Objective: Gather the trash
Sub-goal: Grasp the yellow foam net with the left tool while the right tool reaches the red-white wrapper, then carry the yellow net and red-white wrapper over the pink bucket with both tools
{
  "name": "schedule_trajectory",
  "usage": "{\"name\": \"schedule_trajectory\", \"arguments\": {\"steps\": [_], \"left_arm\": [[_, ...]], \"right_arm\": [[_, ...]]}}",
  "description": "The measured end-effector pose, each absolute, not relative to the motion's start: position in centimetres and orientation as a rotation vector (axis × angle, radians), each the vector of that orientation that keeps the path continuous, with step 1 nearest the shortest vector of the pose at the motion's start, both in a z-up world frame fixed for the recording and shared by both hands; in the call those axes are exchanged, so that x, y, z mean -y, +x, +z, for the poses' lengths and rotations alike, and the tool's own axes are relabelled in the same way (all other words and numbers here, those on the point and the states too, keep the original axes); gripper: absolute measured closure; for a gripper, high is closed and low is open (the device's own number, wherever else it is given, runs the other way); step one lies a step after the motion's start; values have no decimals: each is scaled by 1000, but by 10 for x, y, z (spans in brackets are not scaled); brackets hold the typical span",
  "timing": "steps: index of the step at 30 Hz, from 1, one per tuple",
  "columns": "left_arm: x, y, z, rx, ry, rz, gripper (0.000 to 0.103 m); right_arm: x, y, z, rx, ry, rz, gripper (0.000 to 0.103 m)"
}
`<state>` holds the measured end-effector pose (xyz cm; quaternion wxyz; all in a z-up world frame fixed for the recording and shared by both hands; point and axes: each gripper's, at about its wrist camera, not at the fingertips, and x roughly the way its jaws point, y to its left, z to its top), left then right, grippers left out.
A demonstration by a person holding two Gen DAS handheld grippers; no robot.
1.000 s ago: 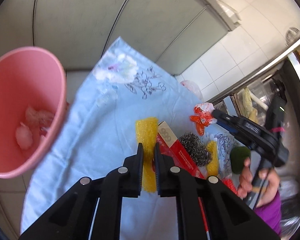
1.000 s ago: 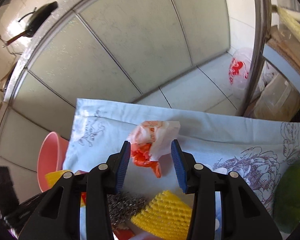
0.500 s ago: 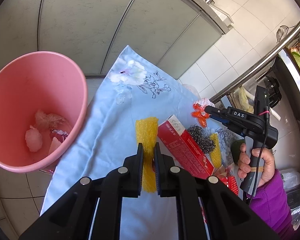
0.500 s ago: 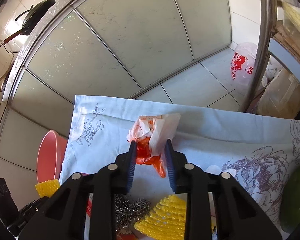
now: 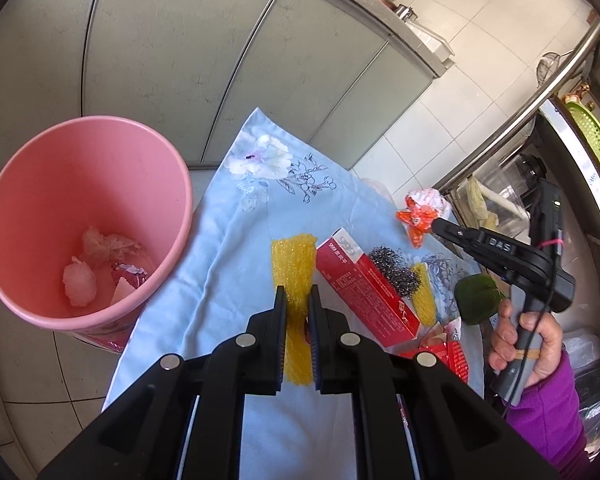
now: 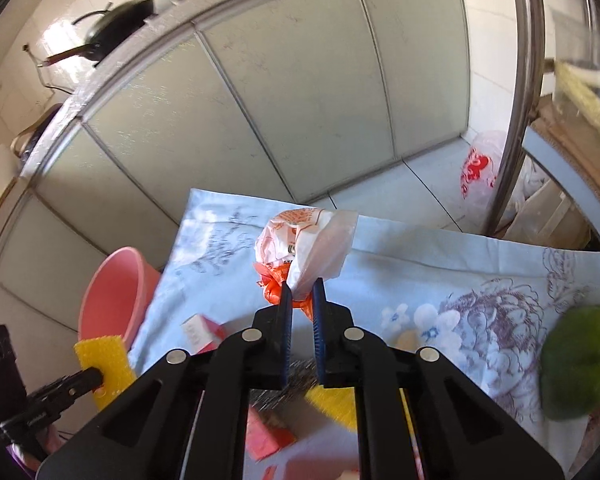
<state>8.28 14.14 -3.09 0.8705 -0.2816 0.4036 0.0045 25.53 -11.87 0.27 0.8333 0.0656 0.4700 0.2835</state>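
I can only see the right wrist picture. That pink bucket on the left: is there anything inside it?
Observer: Yes. The left wrist view looks into the pink bucket, and a few crumpled scraps lie at its bottom.
Operator: Who holds the tool pinching the orange wrapper?
Observer: A hand in a purple sleeve holds the right hand-held gripper, its jaws closing on the orange wrapper.
Operator: What's the dark tangle behind its fingers?
Observer: A steel wool scrubber, beside a red box.
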Motion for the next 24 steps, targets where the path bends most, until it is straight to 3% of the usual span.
{"name": "schedule_trajectory", "arguments": {"steps": [24], "left_arm": [[-175,-3,19,-649,-434,178,94]], "right_arm": [[40,112,61,-763,27,781,93]]}}
